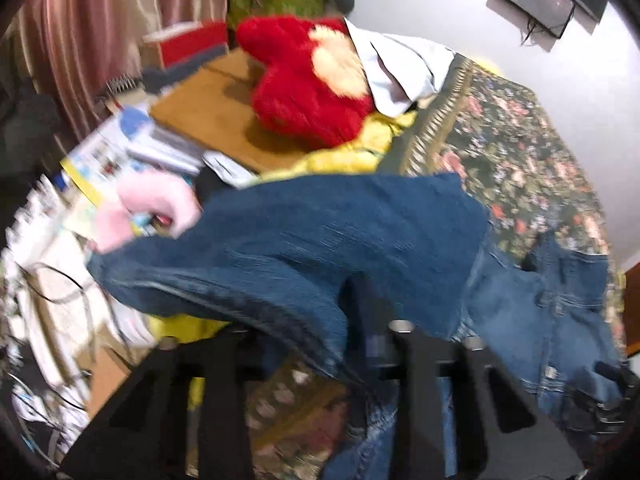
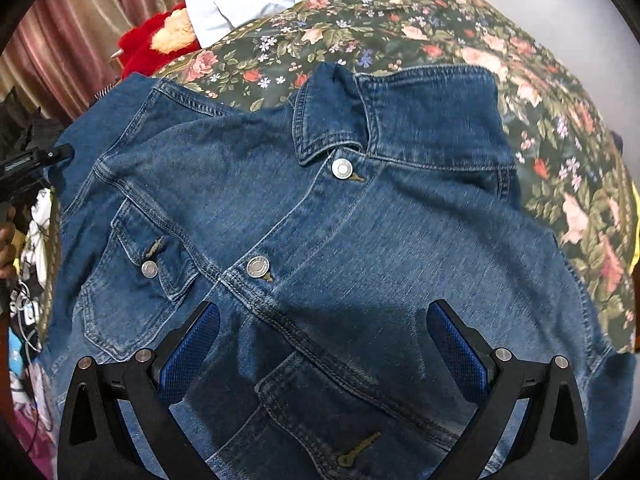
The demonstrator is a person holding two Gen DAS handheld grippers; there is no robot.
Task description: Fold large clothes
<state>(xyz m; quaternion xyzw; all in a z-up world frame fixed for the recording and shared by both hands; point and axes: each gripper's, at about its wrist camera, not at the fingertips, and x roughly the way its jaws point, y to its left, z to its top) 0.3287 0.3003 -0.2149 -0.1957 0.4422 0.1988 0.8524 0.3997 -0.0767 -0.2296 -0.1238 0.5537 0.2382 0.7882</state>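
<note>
A blue denim jacket (image 2: 320, 240) lies front up on the floral bedspread (image 2: 520, 80), collar toward the far side, buttons closed. My right gripper (image 2: 324, 332) hovers just above its chest, jaws wide open and empty, blue pads (image 2: 192, 344) showing. In the left wrist view my left gripper (image 1: 344, 344) is shut on a sleeve or side fold of the jacket (image 1: 340, 232) and holds it lifted; the view is motion-blurred. The left gripper's tip also shows at the left edge of the right wrist view (image 2: 36, 158).
A red plush toy (image 1: 308, 84) and a pale blue shirt (image 1: 396, 68) lie at the bed's far end. A yellow cloth (image 1: 352, 152) lies beside them. Books, papers and cables (image 1: 100, 160) clutter the left side. A pink item (image 1: 156, 204) sits there too.
</note>
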